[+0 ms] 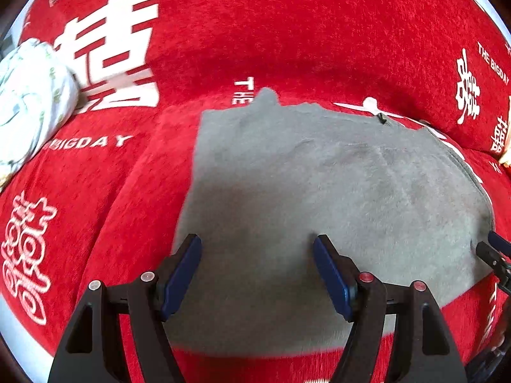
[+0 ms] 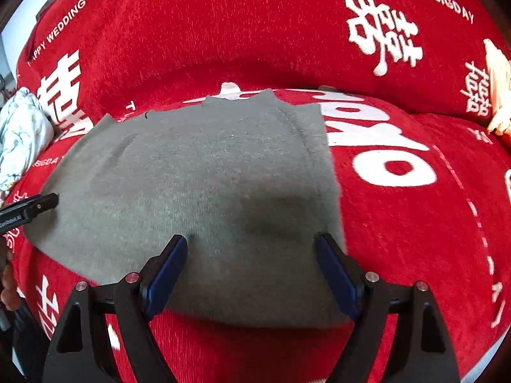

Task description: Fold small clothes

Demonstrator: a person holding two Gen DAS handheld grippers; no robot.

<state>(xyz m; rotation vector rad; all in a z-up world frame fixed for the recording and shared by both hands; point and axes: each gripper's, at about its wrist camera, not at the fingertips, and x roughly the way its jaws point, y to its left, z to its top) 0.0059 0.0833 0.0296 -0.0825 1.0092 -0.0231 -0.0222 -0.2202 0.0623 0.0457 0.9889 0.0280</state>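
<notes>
A grey garment [image 1: 319,198] lies flat on the red sofa cover, folded into a rough rectangle; it also shows in the right wrist view [image 2: 207,185]. My left gripper [image 1: 257,244] is open, hovering over the garment's near left part with nothing between its blue pads. My right gripper [image 2: 252,244] is open over the garment's near right corner, also empty. The right gripper's tip shows at the right edge of the left wrist view [image 1: 495,252]. The left gripper's tip shows at the left edge of the right wrist view [image 2: 28,209].
The red cover [image 1: 287,32] with white lettering spans the seat and backrest. A white floral bundle of cloth [image 1: 28,102] sits at the left, also seen in the right wrist view [image 2: 19,134]. A cream object [image 2: 498,95] lies at the far right.
</notes>
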